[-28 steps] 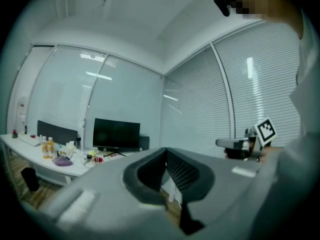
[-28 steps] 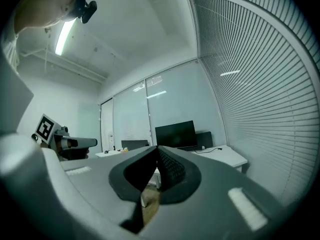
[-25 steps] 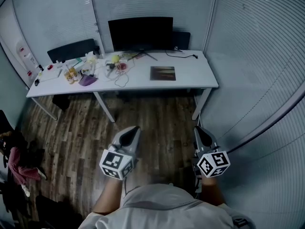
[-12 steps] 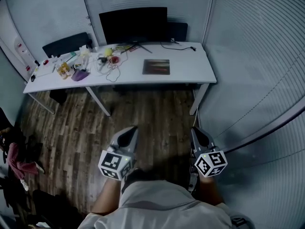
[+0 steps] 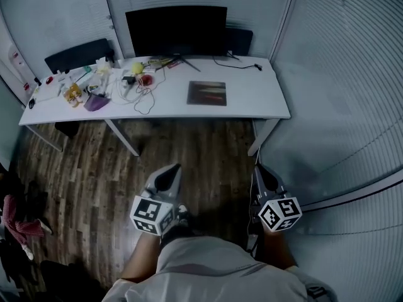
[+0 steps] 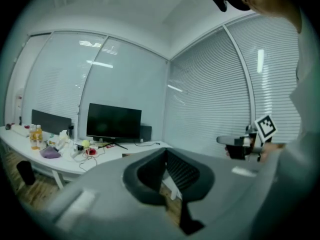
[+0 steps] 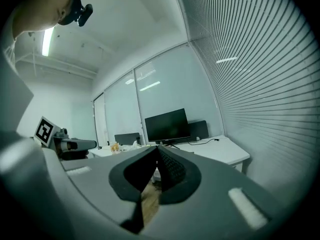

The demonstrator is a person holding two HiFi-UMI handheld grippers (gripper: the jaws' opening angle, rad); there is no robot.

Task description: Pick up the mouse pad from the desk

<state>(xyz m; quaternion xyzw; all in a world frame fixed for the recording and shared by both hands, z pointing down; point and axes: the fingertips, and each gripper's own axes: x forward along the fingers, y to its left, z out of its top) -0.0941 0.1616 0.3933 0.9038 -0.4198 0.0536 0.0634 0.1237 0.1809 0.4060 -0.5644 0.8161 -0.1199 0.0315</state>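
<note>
The mouse pad (image 5: 207, 93), a dark rectangle with a blurred print, lies flat on the white desk (image 5: 252, 102), right of its middle, in the head view. My left gripper (image 5: 171, 171) and right gripper (image 5: 261, 170) hang over the wooden floor well short of the desk, both shut with nothing in them. In the left gripper view the jaws (image 6: 165, 156) meet at their tips, the desk (image 6: 65, 163) lies beyond them, and the right gripper (image 6: 245, 140) shows at the right. In the right gripper view the shut jaws (image 7: 157, 154) point toward the far desk (image 7: 220, 151).
A black monitor (image 5: 176, 30) stands at the desk's back with a cable (image 5: 242, 63) to its right. Bottles, a yellow ball and cords (image 5: 135, 80) clutter the desk's left half. A black chair (image 5: 77, 54) stands behind it. Blinds (image 5: 352, 74) cover the right wall.
The desk has come nearer and lower in the head view as I stepped toward it. Both grippers stayed shut and moved forward with me.
</note>
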